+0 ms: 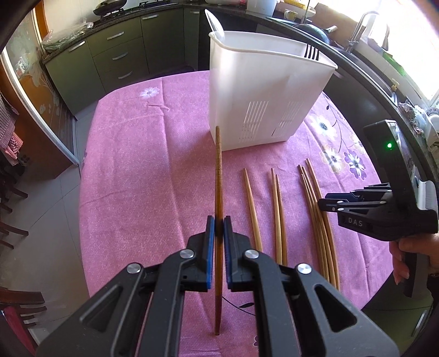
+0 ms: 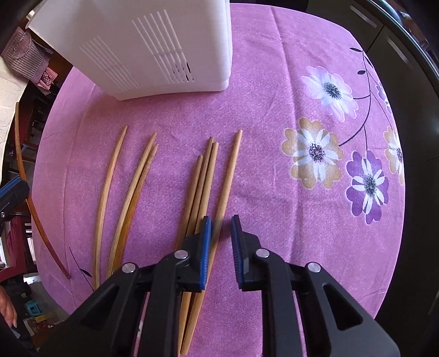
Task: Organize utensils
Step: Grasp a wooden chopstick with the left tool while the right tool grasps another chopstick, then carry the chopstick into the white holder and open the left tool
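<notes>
My left gripper is shut on a dark brown chopstick and holds it above the pink tablecloth, its tip pointing at the white utensil holder. The same chopstick shows at the left edge of the right wrist view. My right gripper is open and empty, its fingers hovering over the rightmost of several light bamboo chopsticks lying on the cloth. It also shows in the left wrist view, over the right bundle of chopsticks. The holder stands just beyond the chopsticks.
The round table has a pink floral cloth. A white spoon and a black fork stick out of the holder. Green kitchen cabinets and a dark counter with a sink ring the table. Chairs stand at the left.
</notes>
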A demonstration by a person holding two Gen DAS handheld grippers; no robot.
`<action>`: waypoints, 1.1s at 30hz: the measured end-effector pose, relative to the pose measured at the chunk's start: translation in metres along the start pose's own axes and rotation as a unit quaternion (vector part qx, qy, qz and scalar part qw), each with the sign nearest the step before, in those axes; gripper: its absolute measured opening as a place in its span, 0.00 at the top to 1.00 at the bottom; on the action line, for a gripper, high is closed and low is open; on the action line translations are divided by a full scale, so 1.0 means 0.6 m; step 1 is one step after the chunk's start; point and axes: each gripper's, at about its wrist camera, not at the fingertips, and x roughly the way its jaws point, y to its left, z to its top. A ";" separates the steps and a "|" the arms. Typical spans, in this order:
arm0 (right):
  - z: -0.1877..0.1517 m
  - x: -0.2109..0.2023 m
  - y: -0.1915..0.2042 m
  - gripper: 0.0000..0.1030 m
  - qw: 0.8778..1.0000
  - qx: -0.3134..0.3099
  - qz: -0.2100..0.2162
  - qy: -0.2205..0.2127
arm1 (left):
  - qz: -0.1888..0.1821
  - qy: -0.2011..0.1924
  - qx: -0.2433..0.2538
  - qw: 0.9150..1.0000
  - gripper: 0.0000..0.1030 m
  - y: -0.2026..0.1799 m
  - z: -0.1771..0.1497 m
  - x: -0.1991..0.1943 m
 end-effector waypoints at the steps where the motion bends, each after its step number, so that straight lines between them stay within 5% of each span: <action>1: 0.002 0.001 0.005 0.91 1.000 -0.003 -0.007 -0.003 | -0.001 -0.001 -0.001 1.000 0.94 -0.001 -0.002 0.000; 5: -0.004 0.005 0.028 0.93 1.000 -0.011 -0.018 -0.016 | -0.003 -0.003 -0.002 1.000 0.93 0.004 -0.006 -0.003; 9: -0.014 -0.025 0.025 0.93 0.999 -0.006 0.016 -0.041 | -0.004 -0.007 -0.004 1.000 0.93 0.010 -0.012 -0.010; 22: -0.106 -0.235 -0.033 0.93 0.974 -0.038 0.054 -0.216 | -0.009 -0.044 -0.001 0.999 0.93 0.022 -0.027 -0.071; 33: -0.169 -0.268 -0.043 0.93 0.963 -0.068 0.070 -0.253 | -0.009 -0.071 0.010 0.997 0.93 0.010 -0.041 -0.111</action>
